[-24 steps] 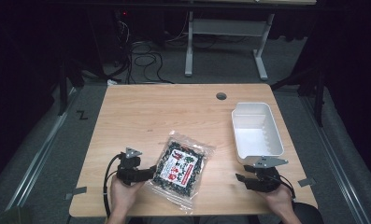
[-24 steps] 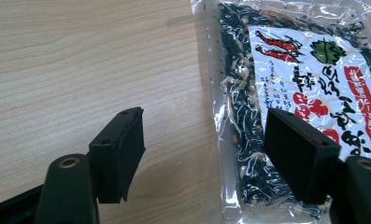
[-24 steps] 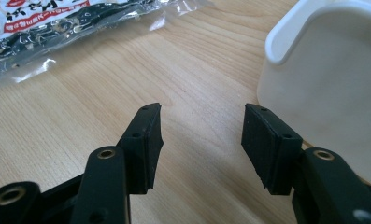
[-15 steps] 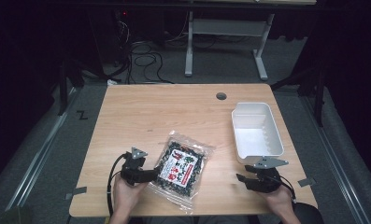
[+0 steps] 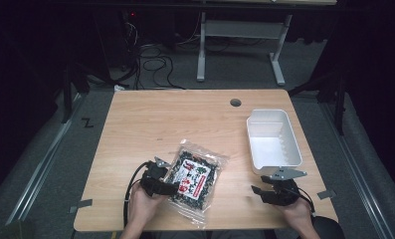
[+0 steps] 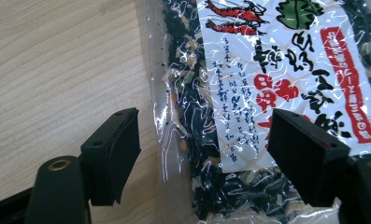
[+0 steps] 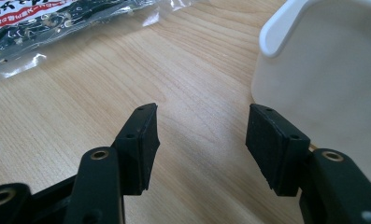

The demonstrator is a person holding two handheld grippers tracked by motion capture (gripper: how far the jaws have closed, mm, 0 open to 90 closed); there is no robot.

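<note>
- Worktop (image 5: 150,119): pale wood, frame centre; carries every item.
- White tray (image 5: 284,130): right of centre, empty, likely the receiving bin.
- Seaweed packet (image 5: 195,174): clear bag, lower centre, lying flat for an edge pickup.
- Left tool (image 5: 166,185): jaws apart, straddling the packet's left edge, not pressing.
- Right tool (image 5: 257,191): lower right, jaws apart, empty, below the tray.
</note>
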